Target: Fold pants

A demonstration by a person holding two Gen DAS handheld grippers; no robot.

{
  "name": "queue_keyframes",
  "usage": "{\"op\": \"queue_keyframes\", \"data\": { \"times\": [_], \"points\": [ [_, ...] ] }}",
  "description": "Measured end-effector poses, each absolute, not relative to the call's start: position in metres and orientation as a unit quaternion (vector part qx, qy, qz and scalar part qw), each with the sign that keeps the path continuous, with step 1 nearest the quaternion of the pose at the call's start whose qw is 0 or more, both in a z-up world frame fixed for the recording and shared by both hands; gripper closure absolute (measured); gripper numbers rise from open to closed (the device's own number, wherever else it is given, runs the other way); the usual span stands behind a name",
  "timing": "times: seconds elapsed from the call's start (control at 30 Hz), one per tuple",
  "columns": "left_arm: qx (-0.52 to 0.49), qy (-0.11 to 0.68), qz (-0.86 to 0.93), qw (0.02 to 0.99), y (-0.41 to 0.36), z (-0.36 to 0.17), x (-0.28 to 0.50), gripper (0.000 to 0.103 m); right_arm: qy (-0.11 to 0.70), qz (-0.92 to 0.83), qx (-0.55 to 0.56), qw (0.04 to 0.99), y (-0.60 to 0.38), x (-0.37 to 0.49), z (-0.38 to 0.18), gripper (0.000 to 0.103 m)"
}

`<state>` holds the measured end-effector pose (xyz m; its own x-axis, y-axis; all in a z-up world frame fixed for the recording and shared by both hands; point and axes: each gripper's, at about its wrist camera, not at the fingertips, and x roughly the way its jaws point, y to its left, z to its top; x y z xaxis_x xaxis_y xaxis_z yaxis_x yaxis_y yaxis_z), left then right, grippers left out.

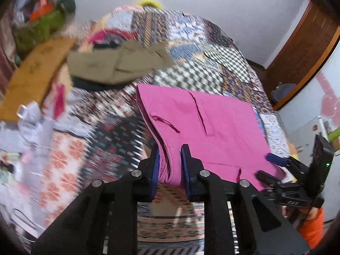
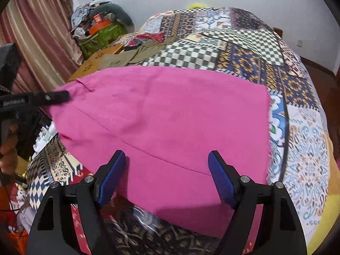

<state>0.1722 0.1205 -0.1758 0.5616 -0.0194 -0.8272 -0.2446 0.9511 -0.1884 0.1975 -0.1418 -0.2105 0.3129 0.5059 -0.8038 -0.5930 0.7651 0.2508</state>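
Note:
Pink pants point(image 1: 212, 123) lie folded in layers on a patchwork bedspread point(image 1: 191, 48). My left gripper point(image 1: 169, 166) is shut on the stacked near-left edge of the pants and holds it a little off the bed. My right gripper point(image 2: 166, 178) is open, its blue pads on either side of the pants' near edge point(image 2: 161, 123), above the cloth. The right gripper also shows in the left wrist view point(image 1: 269, 165) at the pants' right corner. The left gripper shows in the right wrist view point(image 2: 59, 96) at the pants' left edge.
Folded khaki clothes point(image 1: 119, 63) lie on the bed behind the pants. A cardboard box point(image 1: 36, 68) and a green bag point(image 2: 99, 36) full of things stand to the left. A curtain point(image 2: 36, 27) hangs left. A wooden door frame point(image 1: 301, 48) is right.

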Motion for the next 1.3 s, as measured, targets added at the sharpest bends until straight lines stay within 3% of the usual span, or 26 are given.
{"op": "queue_keyframes", "data": {
  "times": [0.23, 0.57, 0.87, 1.17, 1.27, 1.3],
  "points": [
    [-0.046, 0.418, 0.084, 0.903, 0.102, -0.140, 0.169, 0.086, 0.479, 0.320, -0.047, 0.816, -0.162, 0.191, -0.213, 0.026],
    [0.005, 0.365, 0.012, 0.931, 0.030, -0.099, 0.199, 0.089, 0.481, 0.319, -0.026, 0.816, -0.172, 0.189, -0.217, 0.025],
    [0.017, 0.364, -0.067, 0.929, -0.034, -0.099, 0.225, 0.090, 0.478, 0.324, -0.013, 0.816, -0.174, 0.192, -0.220, 0.023],
    [-0.020, 0.412, -0.160, 0.897, -0.067, -0.115, 0.244, 0.090, 0.480, 0.323, -0.003, 0.816, -0.183, 0.193, -0.222, 0.024],
    [-0.010, 0.411, -0.166, 0.896, -0.075, -0.111, 0.242, 0.077, 0.481, 0.321, 0.002, 0.816, -0.186, 0.194, -0.223, 0.024],
    [-0.006, 0.405, -0.163, 0.900, -0.075, -0.109, 0.241, 0.061, 0.481, 0.320, 0.004, 0.816, -0.187, 0.194, -0.223, 0.024]
  ]
}}
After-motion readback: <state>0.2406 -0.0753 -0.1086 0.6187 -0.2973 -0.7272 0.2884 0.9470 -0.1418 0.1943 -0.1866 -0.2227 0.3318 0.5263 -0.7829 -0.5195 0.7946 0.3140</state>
